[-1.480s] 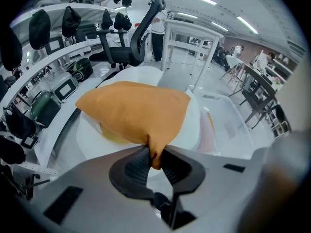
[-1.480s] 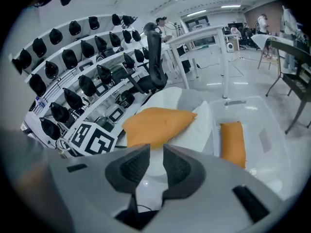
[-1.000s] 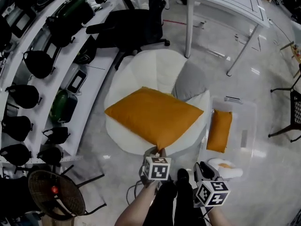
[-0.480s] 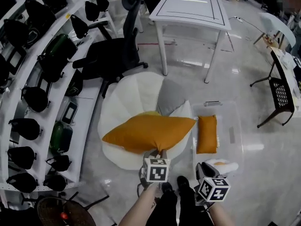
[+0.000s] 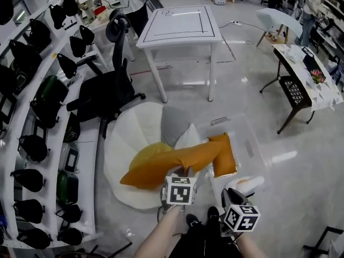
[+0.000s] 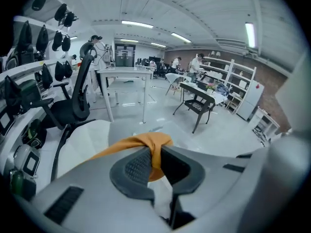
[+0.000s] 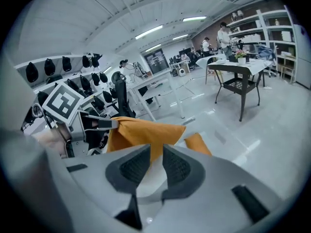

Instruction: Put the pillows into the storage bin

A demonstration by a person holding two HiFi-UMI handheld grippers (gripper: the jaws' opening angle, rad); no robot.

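Over the beanbag point(image 5: 126, 138), orange pillow point(image 5: 177, 163) pinched in jaws of left gripper point(image 6: 156, 160)

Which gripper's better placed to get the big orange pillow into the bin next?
Left. The left gripper is shut on a corner of the big orange pillow, whose far end reaches the storage bin. The right gripper is open and empty near the bin.

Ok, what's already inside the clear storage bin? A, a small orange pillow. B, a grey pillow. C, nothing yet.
A: the small orange pillow lies inside the clear storage bin; the grey pillow rests on the white chair, and the large orange pillow hangs from the left claw.
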